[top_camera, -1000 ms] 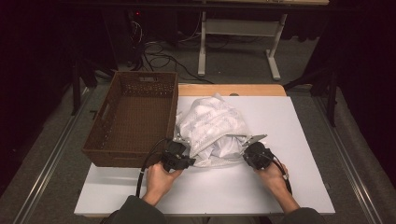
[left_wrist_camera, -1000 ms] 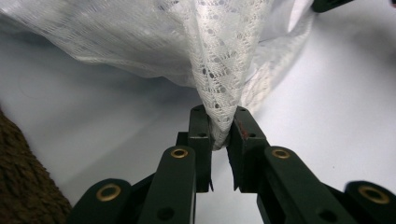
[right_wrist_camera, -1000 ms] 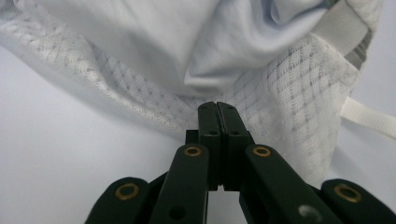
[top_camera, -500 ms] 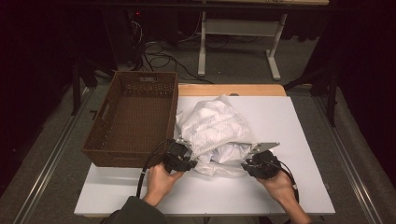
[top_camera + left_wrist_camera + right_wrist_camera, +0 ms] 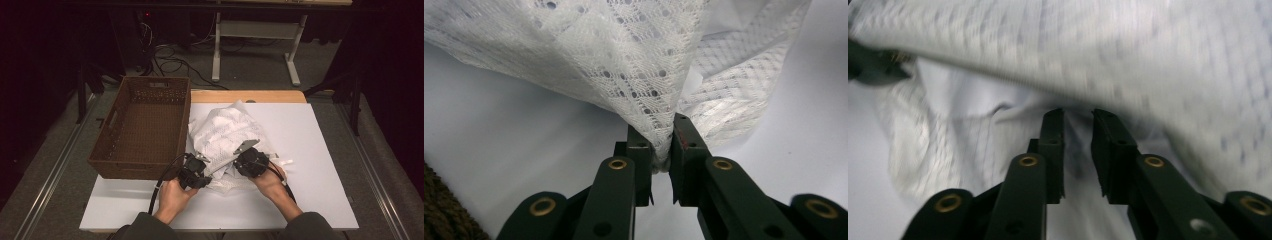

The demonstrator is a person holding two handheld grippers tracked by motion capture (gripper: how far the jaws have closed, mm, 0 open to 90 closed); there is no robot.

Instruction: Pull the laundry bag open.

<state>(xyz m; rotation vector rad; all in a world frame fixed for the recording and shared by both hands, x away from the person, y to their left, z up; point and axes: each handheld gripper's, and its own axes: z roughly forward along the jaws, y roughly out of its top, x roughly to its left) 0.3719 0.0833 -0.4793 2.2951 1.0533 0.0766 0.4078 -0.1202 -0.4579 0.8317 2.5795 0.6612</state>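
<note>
- High view: a white lace cloth (image 5: 225, 137) lies mid-frame on the desk (image 5: 320, 150), right of the basket (image 5: 142, 125); both grippers work its near edge, folding it by my judgement. The right gripper (image 5: 246, 150) has shifted leftward since the earlier frame.
- Left gripper view: the left gripper (image 5: 663, 145) is clenched on a gathered fold.
- Right gripper view: jaws parted, just closing, cloth between; next, pinch firmly.

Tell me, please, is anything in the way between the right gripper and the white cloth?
Nothing visible is. The right gripper points straight at the white cloth, its jaws slightly apart with blurred folds right at their tips. The left gripper already pinches a fold of that cloth off to the side.
</note>
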